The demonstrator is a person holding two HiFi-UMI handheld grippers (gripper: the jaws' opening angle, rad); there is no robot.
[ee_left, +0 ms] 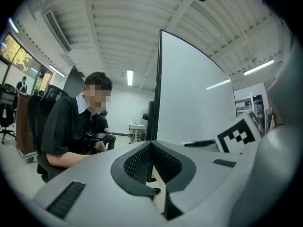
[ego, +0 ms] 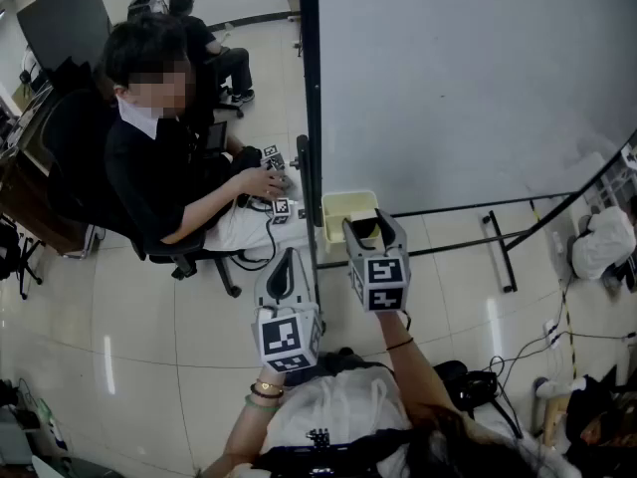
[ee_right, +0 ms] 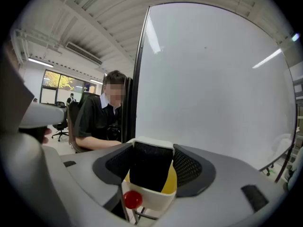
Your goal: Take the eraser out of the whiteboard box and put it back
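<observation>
A pale yellow box (ego: 341,208) hangs at the lower left corner of the whiteboard (ego: 468,78). My right gripper (ego: 374,226) is right over the box, shut on the black eraser (ego: 366,230). In the right gripper view the eraser (ee_right: 149,169) stands upright between the mesh pads, its lower end inside the box (ee_right: 158,201). A red round magnet (ee_right: 133,199) sticks to the box front. My left gripper (ego: 288,260) hangs lower and to the left, off the box; in its own view the left gripper (ee_left: 152,149) is shut with nothing in it.
A person (ego: 159,157) sits on a chair left of the whiteboard frame post (ego: 310,118), holding another pair of grippers (ego: 274,182). The board's stand legs (ego: 498,249) spread over the floor to the right. Bags and cables (ego: 587,396) lie at the lower right.
</observation>
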